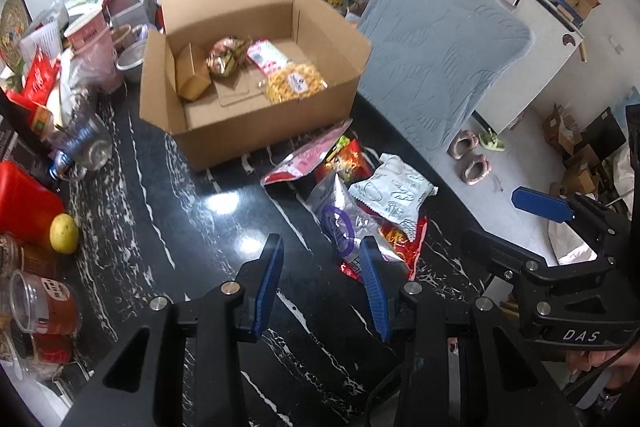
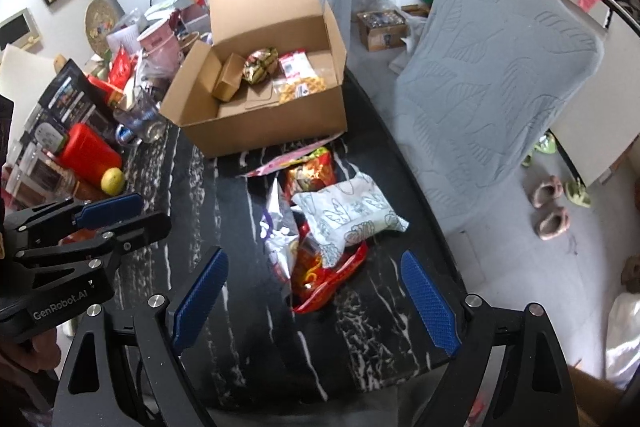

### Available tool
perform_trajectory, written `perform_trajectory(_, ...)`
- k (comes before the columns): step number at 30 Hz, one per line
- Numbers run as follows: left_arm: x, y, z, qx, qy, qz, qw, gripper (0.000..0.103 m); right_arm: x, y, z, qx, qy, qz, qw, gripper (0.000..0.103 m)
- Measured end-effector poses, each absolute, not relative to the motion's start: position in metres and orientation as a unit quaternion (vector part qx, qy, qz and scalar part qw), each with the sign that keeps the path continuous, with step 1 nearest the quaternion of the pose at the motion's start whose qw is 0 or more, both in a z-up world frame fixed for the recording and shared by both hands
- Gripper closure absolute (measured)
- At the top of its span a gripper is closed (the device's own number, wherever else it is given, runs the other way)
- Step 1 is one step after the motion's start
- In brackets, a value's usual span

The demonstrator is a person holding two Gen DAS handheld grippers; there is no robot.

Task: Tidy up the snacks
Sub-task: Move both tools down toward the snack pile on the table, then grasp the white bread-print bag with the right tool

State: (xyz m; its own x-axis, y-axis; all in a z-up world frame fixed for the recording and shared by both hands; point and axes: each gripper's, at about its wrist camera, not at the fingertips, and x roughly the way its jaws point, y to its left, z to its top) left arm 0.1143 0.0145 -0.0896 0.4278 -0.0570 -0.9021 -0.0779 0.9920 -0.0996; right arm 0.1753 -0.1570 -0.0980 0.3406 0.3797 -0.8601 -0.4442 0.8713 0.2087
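Note:
An open cardboard box stands on the black marble table and holds several snacks, among them a yellow bag and a small brown carton. A pile of snack bags lies in front of it: a white printed bag, a red bag, a silver bag and a pink bag. My left gripper is open and empty, hovering just left of the pile. My right gripper is open wide and empty, above the near end of the pile.
Cups, jars, a red container and a lemon crowd the table's left side. A grey-covered chair stands at the table's right edge. Slippers lie on the floor beyond.

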Motion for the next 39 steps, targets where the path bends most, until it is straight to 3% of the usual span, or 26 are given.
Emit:
perform_trajectory(8,0.143,0.023,-0.111,-0.066,0.559,0.014,0.827,0.064,0.207,-0.15,-0.128,-0.039,0.544,0.26,0.797,0.013)
perform_trajectory(14,0.162,0.03,-0.128,-0.075,0.573,0.022,0.816,0.064,0.233,-0.141,-0.15,-0.05,0.563,0.271,0.779,0.007)
perform_trajectory(16,0.169,0.032,-0.134,-0.08,0.578,0.024,0.812,0.064,0.239,-0.139,-0.156,-0.057,0.567,0.273,0.775,0.001)
perform_trajectory(39,0.231,0.051,-0.164,-0.102,0.594,0.007,0.798,0.064,0.288,-0.108,-0.238,-0.138,0.647,0.31,0.683,0.001)
